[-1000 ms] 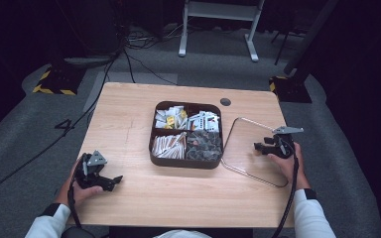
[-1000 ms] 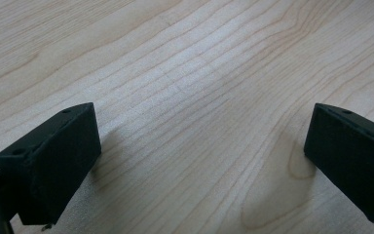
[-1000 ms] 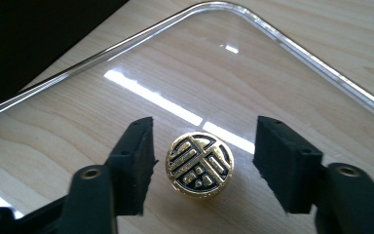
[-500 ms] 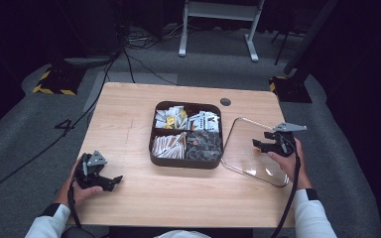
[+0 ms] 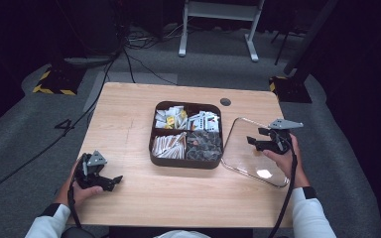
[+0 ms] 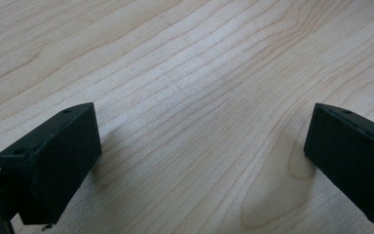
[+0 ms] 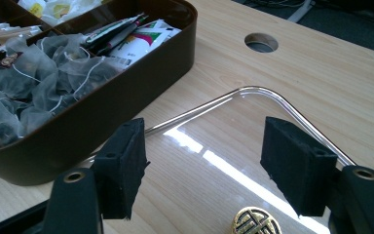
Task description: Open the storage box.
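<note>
While the clear lid [image 5: 250,153] lies flat on the tabletop [image 5: 129,129] beside the brown box [image 5: 186,162], its compartments stand open.
Right gripper [image 5: 260,144] hovers above the lid, jaws wide and empty; left gripper [image 5: 110,181] rests idle, jaws likewise wide and empty.

Lab or recording studio, not a home: lone wooden tabletop [image 5: 129,124] with cable hole [image 5: 225,102] on grey carpet [image 5: 25,144], dark surroundings, loose cables [image 5: 139,64] on floor, yellow-black hazard-striped stand bases [image 5: 54,89], white metal frame [image 5: 218,15] behind.
</note>
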Demonstrator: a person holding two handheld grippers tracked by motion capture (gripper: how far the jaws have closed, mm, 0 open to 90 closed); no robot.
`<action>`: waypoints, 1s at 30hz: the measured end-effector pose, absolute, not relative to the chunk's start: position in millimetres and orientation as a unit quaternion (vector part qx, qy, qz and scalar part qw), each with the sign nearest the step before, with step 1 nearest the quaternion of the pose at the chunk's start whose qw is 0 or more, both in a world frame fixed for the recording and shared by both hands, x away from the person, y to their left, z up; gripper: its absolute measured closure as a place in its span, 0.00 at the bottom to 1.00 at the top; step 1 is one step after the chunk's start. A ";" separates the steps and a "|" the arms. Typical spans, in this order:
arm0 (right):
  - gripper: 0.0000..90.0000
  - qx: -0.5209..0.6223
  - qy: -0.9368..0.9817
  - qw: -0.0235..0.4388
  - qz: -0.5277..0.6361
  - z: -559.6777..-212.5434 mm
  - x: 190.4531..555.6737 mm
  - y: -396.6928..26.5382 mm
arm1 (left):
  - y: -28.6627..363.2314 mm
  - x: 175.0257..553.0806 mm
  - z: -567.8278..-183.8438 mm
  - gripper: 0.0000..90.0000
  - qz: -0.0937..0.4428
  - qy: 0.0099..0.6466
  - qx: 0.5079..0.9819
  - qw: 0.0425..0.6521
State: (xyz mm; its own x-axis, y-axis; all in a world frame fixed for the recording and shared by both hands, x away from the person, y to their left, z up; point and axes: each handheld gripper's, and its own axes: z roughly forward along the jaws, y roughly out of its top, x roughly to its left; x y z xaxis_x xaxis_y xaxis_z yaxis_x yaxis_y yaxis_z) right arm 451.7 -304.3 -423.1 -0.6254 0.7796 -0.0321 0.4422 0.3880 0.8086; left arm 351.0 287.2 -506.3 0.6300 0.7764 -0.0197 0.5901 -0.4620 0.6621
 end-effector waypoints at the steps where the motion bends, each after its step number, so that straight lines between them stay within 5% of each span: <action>1: 0.38 0.378 0.807 0.210 0.403 -421.9 451.7 -303.8 | 287.3 351.0 -506.3 0.00 0.144 0.405 0.843 0.324; 30: 0.38 0.326 0.825 0.222 0.405 -385.8 474.4 -243.5 | 287.3 351.0 -506.3 0.00 0.144 0.405 0.843 0.324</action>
